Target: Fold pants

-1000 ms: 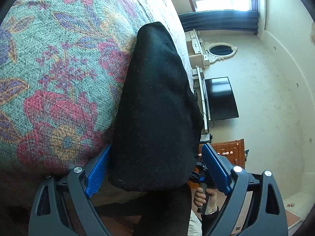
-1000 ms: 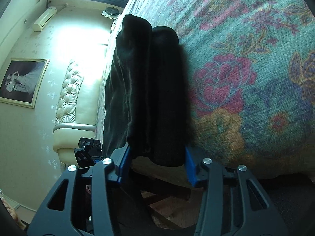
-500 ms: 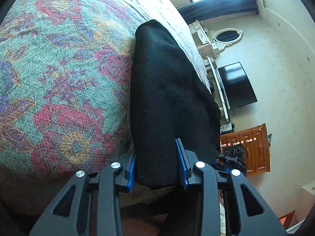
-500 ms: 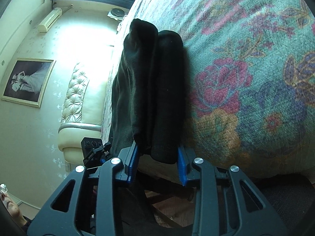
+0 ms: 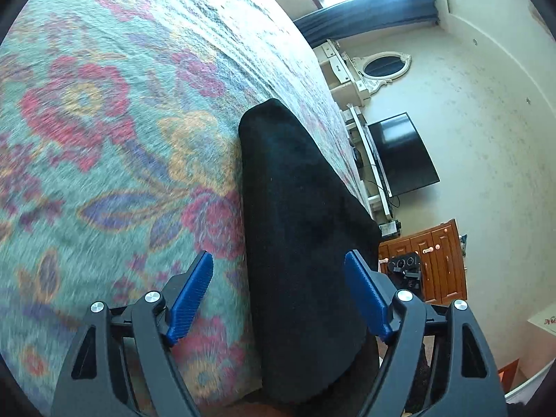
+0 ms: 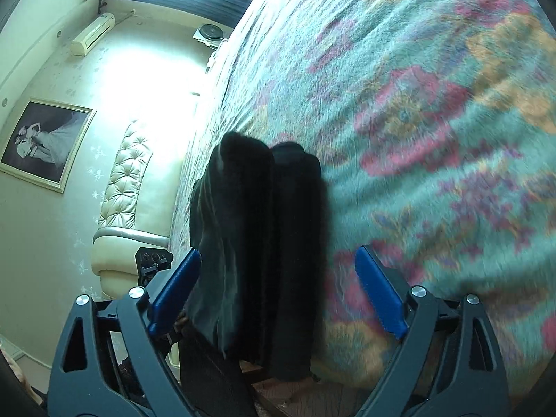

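The left tool and the right tool are both letting go: their blue ribbed pads are spreading and stand clear of the cloth, though the pants lie between the pads in each view. The pants are black, soft and slightly fuzzy, gathered into a long narrow bundle that rests along the edge of the bed, with its near end hanging a little over the side; from the right wrist view the bundle shows two rounded folds lying side by side. This looks like the release after a fold, with the pants already set down in a compact shape. The next move probably calls for drawing both tools back without snagging the nap, then either one more fold across the length or a pat flat. The bed cover is a coarse woven spread, teal with red, orange and purple flowers
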